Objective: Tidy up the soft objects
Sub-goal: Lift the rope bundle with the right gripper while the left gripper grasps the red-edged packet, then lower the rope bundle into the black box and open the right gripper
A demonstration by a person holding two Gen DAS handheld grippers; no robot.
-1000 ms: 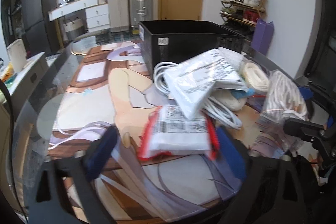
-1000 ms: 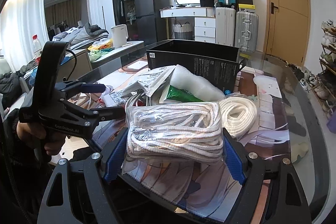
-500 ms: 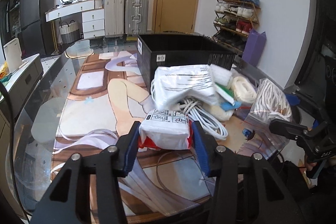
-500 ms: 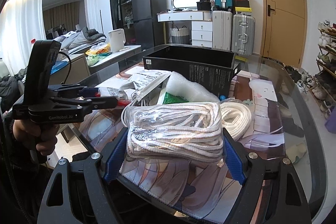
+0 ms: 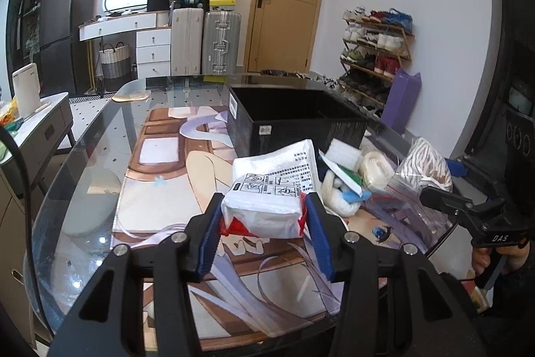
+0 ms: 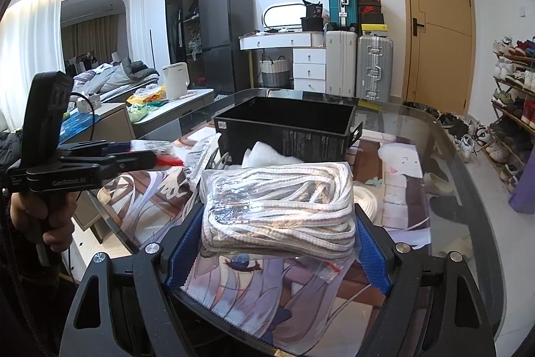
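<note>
My left gripper (image 5: 264, 216) is shut on a white and red soft packet (image 5: 264, 209) and holds it lifted above the table mat. My right gripper (image 6: 277, 223) is shut on a clear bag of white rope (image 6: 277, 209), held above the mat's near edge. The bag of rope also shows in the left wrist view (image 5: 424, 169). A black open bin (image 5: 294, 119) stands beyond the pile; in the right wrist view the bin (image 6: 287, 129) is straight ahead. A pile of soft items, a white printed bag (image 5: 287, 166) and white rope coils (image 5: 374, 166), lies in front of the bin.
The glass table (image 5: 97, 156) carries a printed mat (image 5: 160, 199). A side cabinet with a kettle (image 5: 26, 92) stands at the left. Suitcases (image 5: 204, 42), a door and a shoe rack (image 5: 378, 56) are behind. In the right wrist view my left gripper (image 6: 140, 156) is at the left.
My left gripper closed on the white and red packet and lifted it off the mat. My right gripper rose with the bag of rope held.
</note>
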